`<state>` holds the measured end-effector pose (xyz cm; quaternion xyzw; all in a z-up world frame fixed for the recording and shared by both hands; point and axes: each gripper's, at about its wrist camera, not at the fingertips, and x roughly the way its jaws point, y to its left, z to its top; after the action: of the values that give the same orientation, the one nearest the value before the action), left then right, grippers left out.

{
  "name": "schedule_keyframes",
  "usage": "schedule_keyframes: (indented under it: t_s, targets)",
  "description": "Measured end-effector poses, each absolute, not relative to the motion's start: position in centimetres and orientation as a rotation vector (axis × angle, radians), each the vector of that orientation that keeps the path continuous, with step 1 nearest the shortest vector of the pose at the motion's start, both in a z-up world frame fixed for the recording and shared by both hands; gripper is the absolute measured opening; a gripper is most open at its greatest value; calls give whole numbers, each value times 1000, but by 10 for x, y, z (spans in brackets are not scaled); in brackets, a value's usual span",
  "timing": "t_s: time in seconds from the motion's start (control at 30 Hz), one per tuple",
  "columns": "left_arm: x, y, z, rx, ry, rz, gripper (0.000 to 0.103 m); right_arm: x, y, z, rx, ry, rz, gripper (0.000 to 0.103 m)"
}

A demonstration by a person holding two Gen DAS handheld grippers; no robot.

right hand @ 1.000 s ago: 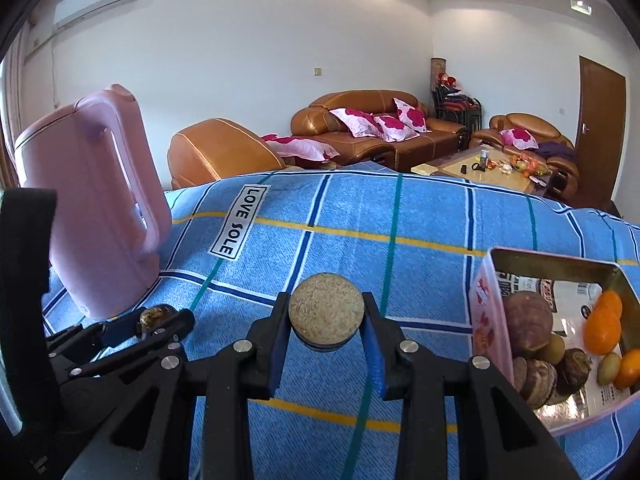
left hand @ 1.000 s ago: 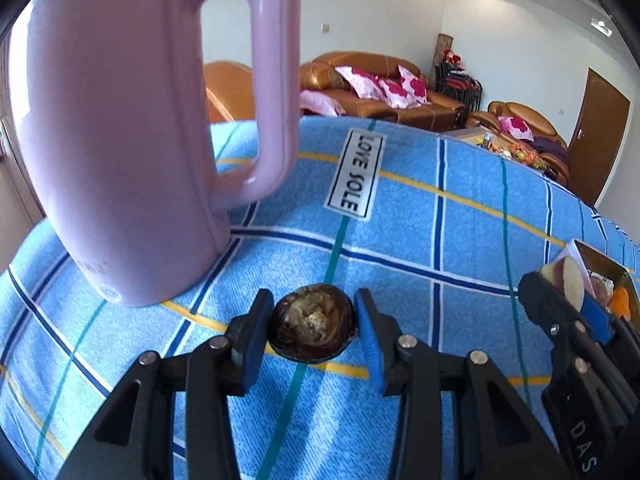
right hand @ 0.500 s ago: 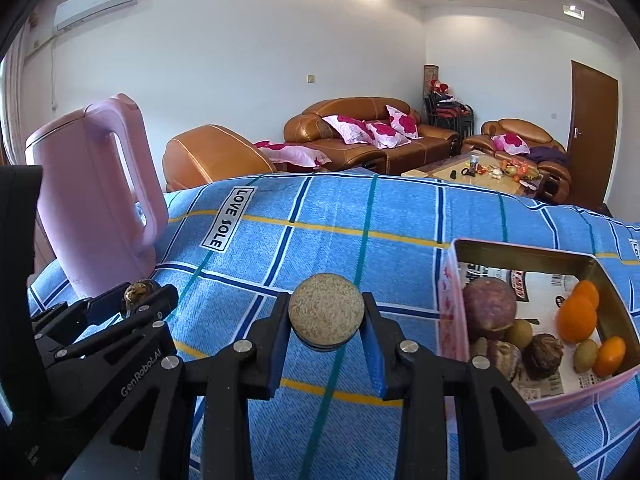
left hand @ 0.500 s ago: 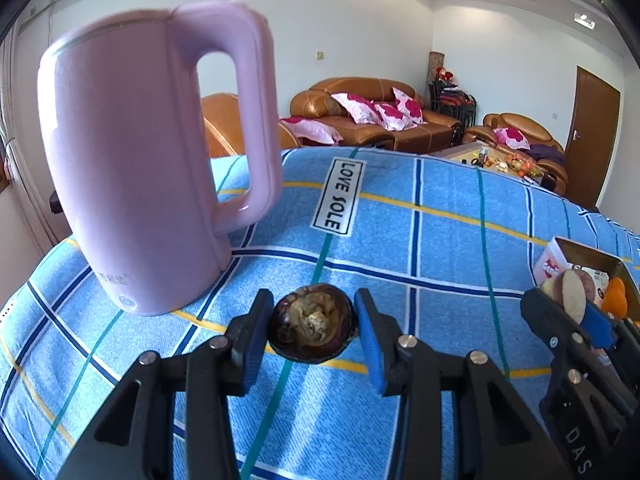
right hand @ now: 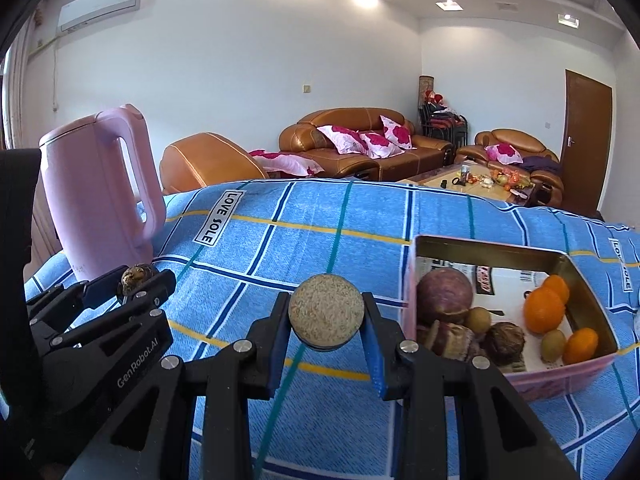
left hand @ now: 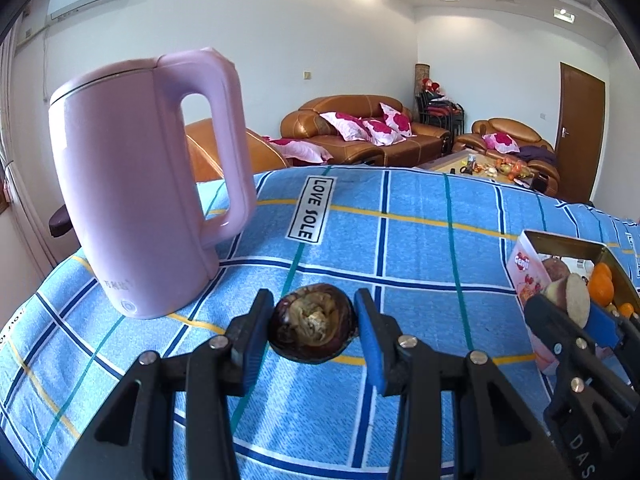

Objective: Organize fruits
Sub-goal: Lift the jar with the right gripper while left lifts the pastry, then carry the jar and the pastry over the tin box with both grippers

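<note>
Left gripper (left hand: 314, 326) pinches a dark fruit (left hand: 313, 328); right gripper (right hand: 326, 316) pinches a tan disc (right hand: 326, 312).

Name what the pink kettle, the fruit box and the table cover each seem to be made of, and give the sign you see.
Pink kettle: probably matte plastic; smooth moulded handle, soft even sheen.
Fruit box: likely tin; brassy reflective inner walls, printed pink outside.
Table cover: woven cloth; visible weave, a sewn label, gentle draping at the edges.
</note>
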<state>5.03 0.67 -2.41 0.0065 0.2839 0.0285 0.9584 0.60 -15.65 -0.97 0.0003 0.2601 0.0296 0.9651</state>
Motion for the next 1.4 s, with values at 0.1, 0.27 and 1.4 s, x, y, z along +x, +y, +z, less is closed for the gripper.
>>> schedule_keyframes:
  t_s: [0.1, 0.27, 1.4]
  targets:
    - [46, 3, -23, 12, 572, 58, 43, 1, -161, -9, 5, 527, 64, 36]
    - [40, -6, -24, 7, 577, 43, 43, -7, -167, -8, -2, 515, 66, 36]
    - [47, 20, -28, -114, 642, 19, 43, 16, -187, -44, 128, 814, 164, 36]
